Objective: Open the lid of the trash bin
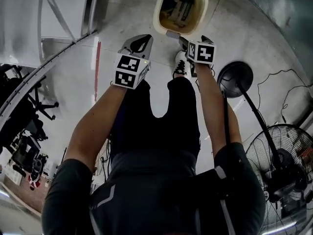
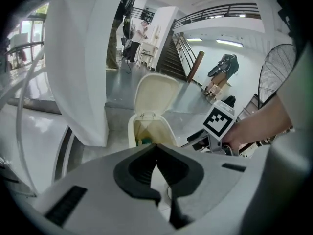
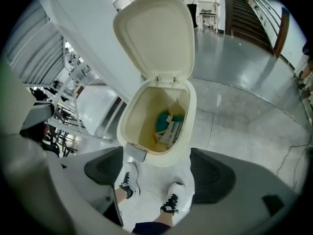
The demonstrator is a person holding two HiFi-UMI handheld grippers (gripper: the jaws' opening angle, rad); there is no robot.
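The cream trash bin point(image 1: 157, 13) stands on the floor in front of my feet, and its lid point(image 3: 154, 33) is tipped up and back, fully open. Inside lie a teal item and some paper point(image 3: 168, 124). A grey pedal point(image 3: 135, 153) juts from the bin's front. My right gripper point(image 3: 159, 168) hovers above the bin's near rim, open wide with nothing between its pads. In the head view the right gripper point(image 1: 186, 42) sits just short of the bin. My left gripper point(image 2: 156, 148) is shut and empty, held left of the bin point(image 2: 132, 131); in the head view the left gripper point(image 1: 139, 44) is level with the right.
The person's two shoes point(image 3: 128, 182) stand right at the bin's front. A floor fan point(image 1: 286, 165) and a black round stand base point(image 1: 234, 77) are to the right, with a cable point(image 1: 283, 97) on the floor. A large white structure point(image 1: 49, 13) rises on the left.
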